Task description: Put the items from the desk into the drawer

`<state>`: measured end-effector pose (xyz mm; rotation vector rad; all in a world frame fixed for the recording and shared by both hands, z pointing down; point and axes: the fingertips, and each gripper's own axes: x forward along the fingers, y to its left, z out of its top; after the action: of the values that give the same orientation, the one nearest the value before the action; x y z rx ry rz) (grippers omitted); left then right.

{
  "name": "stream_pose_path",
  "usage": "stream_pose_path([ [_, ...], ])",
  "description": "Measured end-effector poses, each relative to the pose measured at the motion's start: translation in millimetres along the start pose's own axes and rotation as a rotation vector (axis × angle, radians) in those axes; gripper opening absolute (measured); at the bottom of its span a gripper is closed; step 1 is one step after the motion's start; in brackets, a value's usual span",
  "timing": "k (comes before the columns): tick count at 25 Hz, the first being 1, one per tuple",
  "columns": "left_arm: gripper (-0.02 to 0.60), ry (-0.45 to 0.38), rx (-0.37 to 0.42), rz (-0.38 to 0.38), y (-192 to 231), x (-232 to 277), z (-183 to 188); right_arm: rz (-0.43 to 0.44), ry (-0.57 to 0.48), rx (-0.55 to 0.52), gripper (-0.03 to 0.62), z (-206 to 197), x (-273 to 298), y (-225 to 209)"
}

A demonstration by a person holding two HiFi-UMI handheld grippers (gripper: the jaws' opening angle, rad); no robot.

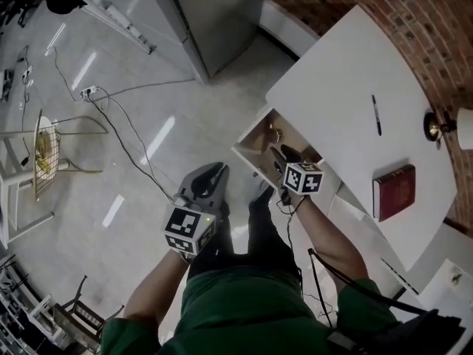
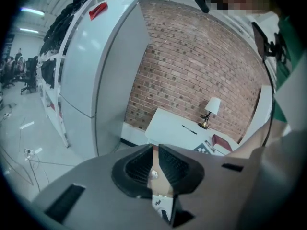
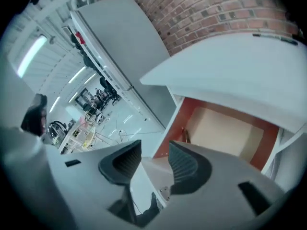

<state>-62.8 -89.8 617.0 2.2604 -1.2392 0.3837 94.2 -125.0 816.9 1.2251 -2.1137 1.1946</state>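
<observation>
The white desk (image 1: 347,72) bears a black pen (image 1: 377,115), a red book (image 1: 394,191) and a small lamp (image 1: 443,126). Its drawer (image 1: 255,140) stands pulled out, with a small brassy item (image 1: 276,133) inside. My right gripper (image 1: 281,154) hangs over the drawer's near side. It is open with nothing between its jaws (image 3: 154,159), and the drawer's floor (image 3: 225,133) lies just past them. My left gripper (image 1: 216,172) is off to the left above the floor. Its pads (image 2: 139,169) stand a narrow gap apart and hold nothing.
A grey cabinet (image 1: 207,13) stands beyond the drawer, against a brick wall (image 1: 414,21). Cables and a power strip (image 1: 89,91) trail across the tiled floor, and a wire-backed chair (image 1: 44,150) is at far left. The person's legs are below the grippers.
</observation>
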Motion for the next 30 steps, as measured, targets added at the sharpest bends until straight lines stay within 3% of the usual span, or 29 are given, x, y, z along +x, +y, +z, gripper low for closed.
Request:
stream_pose_path([
  [11, 0.037, -0.201, 0.083, 0.114, 34.0, -46.2, 120.5, 0.051, -0.286, -0.261, 0.152, 162.0, -117.0, 112.1],
  [19, 0.037, -0.323, 0.091, 0.063, 10.8, -80.1, 202.9, 0.128, -0.491, -0.320, 0.118, 241.9, -191.1, 201.8],
  [30, 0.037, -0.565, 0.201, -0.024, -49.3, -114.1, 326.3, 0.077, -0.746, -0.508, 0.099, 335.6, -283.5, 270.3],
])
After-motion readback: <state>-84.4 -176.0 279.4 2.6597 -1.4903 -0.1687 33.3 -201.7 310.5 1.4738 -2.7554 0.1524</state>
